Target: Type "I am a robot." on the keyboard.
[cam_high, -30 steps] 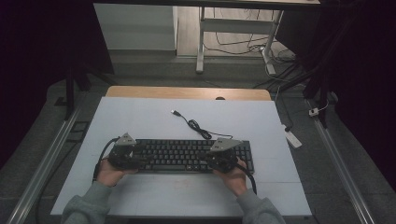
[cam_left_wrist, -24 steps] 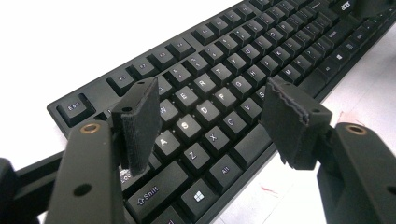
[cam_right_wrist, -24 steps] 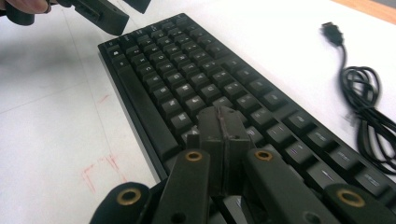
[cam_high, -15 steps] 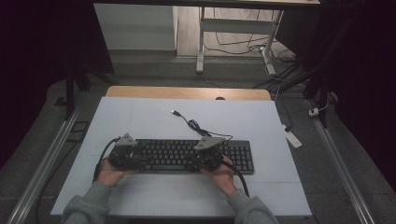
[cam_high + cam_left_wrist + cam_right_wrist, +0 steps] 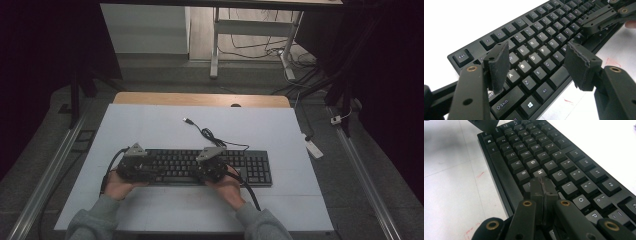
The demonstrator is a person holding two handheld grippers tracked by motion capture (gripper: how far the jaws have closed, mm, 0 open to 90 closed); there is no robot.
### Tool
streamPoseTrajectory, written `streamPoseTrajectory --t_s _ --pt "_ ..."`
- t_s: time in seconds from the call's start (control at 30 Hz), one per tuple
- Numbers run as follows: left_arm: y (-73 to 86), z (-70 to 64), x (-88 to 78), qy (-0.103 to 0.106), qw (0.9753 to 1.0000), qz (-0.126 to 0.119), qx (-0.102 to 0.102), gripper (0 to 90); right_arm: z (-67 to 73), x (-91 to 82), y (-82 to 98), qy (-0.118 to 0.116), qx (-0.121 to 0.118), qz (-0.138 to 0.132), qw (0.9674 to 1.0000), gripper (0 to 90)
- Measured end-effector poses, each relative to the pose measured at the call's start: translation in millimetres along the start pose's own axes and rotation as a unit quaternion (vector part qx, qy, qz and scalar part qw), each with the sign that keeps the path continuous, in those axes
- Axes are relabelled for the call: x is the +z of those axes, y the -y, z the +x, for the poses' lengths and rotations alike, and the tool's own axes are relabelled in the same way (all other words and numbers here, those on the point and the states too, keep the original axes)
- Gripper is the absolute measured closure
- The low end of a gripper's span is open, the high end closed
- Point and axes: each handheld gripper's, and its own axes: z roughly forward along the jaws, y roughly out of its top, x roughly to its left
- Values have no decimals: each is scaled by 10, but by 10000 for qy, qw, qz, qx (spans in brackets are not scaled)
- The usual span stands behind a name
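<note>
A black keyboard point(image 5: 255, 167) lies across the near half of the white table, with its cable point(image 5: 210, 135) curling away toward the far side. My left gripper point(image 5: 150, 169) hovers over the keyboard's left end. Its jaws are open above the letter keys point(image 5: 537, 53) with nothing between them. My right gripper point(image 5: 198, 170) is at the keyboard's middle. Its jaws are shut, and the tips point(image 5: 541, 182) rest on or just above the keys beside the H key point(image 5: 539, 172). I cannot tell whether they touch. The right gripper point(image 5: 599, 20) also appears far off in the left gripper view.
The white tabletop point(image 5: 150, 130) has a wooden strip point(image 5: 200, 99) along its far edge. Faint red marks point(image 5: 481, 174) are on the surface near the keyboard's front edge. A small white device point(image 5: 312, 148) lies off the table's right side, and metal rails point(image 5: 50, 165) run along both sides.
My right gripper has slid left along the keyboard, from near its right end to its middle, with the jaws still shut. The left gripper has stayed put and open.
</note>
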Motion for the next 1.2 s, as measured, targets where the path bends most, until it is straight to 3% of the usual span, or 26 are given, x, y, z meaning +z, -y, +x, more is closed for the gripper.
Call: streamPoseTrajectory --t_s 0.97,1.2 --pt "7 11 1 -17 10000 12 -9 367 19 89 5 125 -162 210 9996 898" --pt "9 13 -10 -34 10000 -19 -6 366 2 -55 -22 117 -60 -195 9997 897"
